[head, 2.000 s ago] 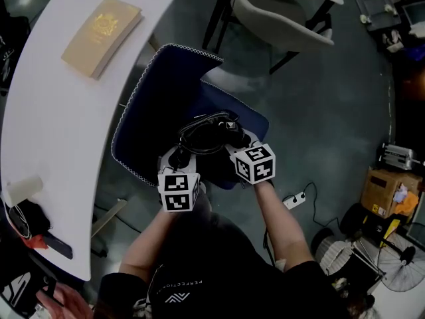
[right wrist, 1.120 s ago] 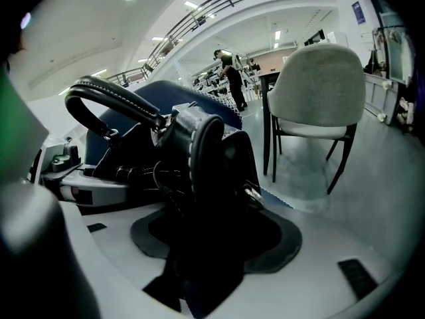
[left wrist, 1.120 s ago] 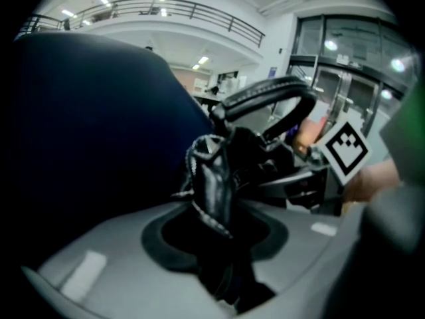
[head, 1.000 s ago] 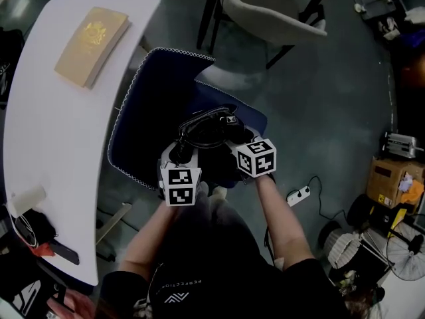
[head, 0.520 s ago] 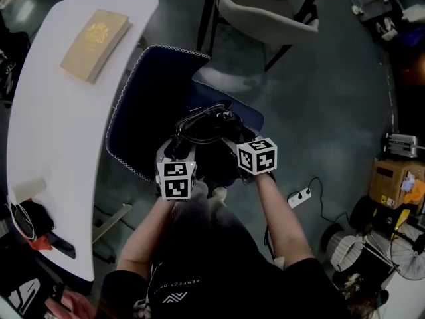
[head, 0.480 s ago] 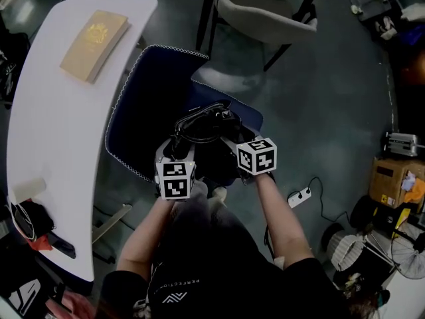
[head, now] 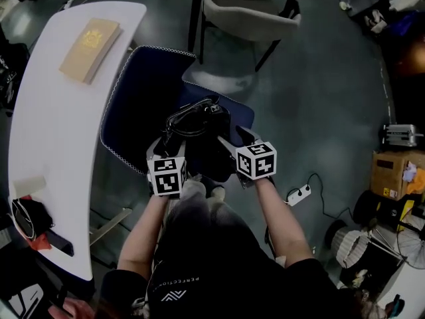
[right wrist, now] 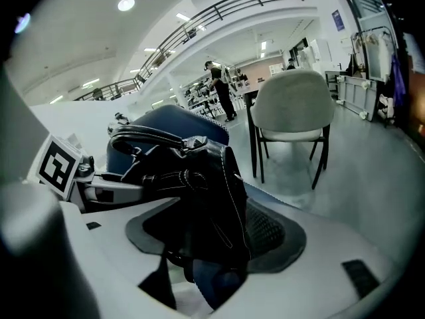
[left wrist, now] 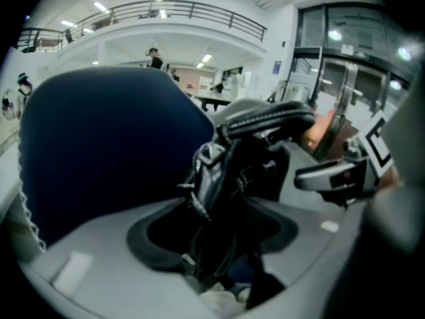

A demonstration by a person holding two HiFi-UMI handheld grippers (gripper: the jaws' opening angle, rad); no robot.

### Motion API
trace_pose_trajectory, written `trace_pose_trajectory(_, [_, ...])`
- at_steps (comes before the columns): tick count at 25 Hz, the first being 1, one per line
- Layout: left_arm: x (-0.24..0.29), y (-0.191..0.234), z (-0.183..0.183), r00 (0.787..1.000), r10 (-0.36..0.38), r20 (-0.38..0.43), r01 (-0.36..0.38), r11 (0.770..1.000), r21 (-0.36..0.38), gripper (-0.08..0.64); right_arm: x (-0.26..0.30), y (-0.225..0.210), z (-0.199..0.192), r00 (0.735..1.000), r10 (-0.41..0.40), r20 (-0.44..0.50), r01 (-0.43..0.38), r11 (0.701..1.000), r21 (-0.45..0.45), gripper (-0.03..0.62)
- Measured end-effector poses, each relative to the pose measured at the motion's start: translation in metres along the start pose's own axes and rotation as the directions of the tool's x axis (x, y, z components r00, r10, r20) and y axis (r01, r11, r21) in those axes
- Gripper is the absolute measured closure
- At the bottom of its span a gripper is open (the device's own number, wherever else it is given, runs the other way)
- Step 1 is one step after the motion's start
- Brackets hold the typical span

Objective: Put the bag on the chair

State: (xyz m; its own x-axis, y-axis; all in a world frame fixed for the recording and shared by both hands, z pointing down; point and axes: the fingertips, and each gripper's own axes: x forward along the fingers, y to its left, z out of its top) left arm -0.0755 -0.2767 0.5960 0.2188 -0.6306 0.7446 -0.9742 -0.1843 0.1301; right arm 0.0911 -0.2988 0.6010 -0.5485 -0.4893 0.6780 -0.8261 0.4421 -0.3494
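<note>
The black handbag [head: 199,135] has been set on the navy chair [head: 133,105]. The left claw [head: 167,146] is being opened around it, and the right claw [head: 232,141] is already released. Placement is judged done.

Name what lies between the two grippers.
The black bag, on the blue chair, lies between left gripper and right gripper in the head view; the left's fingers are opening with the bag between them.

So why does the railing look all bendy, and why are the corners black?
Left gripper view: the wide-angle lens bows the railing and blacks out the corners; the near bag looks soft. Right gripper view: same bulge, and the ceiling lamp glares. Head view: dim overall, only the white table looks bright.
</note>
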Motion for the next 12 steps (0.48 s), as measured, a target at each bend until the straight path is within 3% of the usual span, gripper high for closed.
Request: trace_pose_trajectory(12, [-0.044,-0.006,-0.014,0.999,0.004,0.044,-0.001,0.997,-0.08,0.301,-0.039,0.035,-0.013,0.998,0.044,0.042,-0.043,0.999,-0.02,0.318])
